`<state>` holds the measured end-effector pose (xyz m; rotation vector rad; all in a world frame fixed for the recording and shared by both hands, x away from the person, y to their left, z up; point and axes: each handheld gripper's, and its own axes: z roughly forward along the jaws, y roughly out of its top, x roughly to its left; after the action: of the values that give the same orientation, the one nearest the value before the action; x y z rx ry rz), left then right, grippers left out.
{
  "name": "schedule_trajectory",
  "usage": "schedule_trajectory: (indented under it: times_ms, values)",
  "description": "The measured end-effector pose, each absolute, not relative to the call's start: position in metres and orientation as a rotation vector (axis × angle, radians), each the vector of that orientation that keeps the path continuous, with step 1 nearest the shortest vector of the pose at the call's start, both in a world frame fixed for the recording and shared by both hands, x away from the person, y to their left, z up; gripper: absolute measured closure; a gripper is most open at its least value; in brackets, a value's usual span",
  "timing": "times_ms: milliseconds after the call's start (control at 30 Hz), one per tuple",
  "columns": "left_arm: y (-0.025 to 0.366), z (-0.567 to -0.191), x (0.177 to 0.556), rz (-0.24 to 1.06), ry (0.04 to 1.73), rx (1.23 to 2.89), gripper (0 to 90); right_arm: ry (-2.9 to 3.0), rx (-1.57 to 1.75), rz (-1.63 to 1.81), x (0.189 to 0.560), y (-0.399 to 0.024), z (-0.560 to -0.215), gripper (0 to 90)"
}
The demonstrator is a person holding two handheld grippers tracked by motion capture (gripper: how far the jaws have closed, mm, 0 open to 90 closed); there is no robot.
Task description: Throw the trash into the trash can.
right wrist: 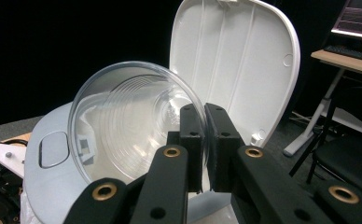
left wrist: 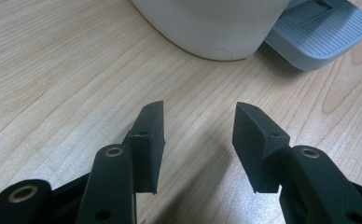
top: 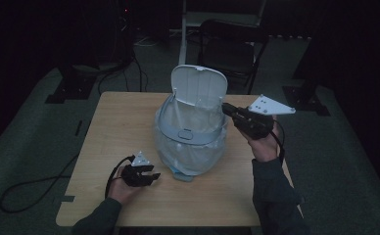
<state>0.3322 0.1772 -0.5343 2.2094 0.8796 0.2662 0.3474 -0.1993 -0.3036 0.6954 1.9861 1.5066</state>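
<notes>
A white pedal bin [top: 190, 134] with a clear bag liner stands mid-table, its lid [top: 198, 85] raised upright. My right gripper [top: 225, 108] hovers at the bin's right rim. In the right gripper view, the right gripper [right wrist: 205, 109] is shut on the rim of a clear plastic cup [right wrist: 123, 126], which lies tilted with its mouth toward the camera in front of the open lid [right wrist: 244, 60]. My left gripper [top: 151, 177] rests low on the table at the front left of the bin. Seen in its own view, the left gripper [left wrist: 200, 112] stands open with nothing between its jaws, facing the bin's base [left wrist: 212, 28] and grey foot pedal [left wrist: 321, 28].
The wooden table [top: 119, 122] has bare room to the left and front. A dark chair [top: 232, 49] stands behind it, and a cable [top: 31, 188] trails off the left edge onto the floor. A desk with a keyboard [right wrist: 351, 53] is at the far right of the room.
</notes>
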Motion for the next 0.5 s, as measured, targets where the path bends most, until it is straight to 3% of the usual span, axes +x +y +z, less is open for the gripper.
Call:
schedule_trajectory:
  times_ms: [200, 300, 500]
  values:
    - [0.1772, -0.5342, 0.3323, 0.266, 0.879, 2.210, 54.8, 1.991, 0.698, 1.512, 0.3499, -0.1968, -0.3041, 86.0]
    - [0.1771, -0.5341, 0.3321, 0.267, 0.879, 2.208, 54.8, 2.011, 0.711, 1.508, 0.3522, -0.1956, -0.3045, 68.6]
    - [0.1767, -0.5340, 0.3318, 0.268, 0.875, 2.209, 54.8, 1.968, 0.738, 1.512, 0.3482, -0.2042, -0.3055, 64.9]
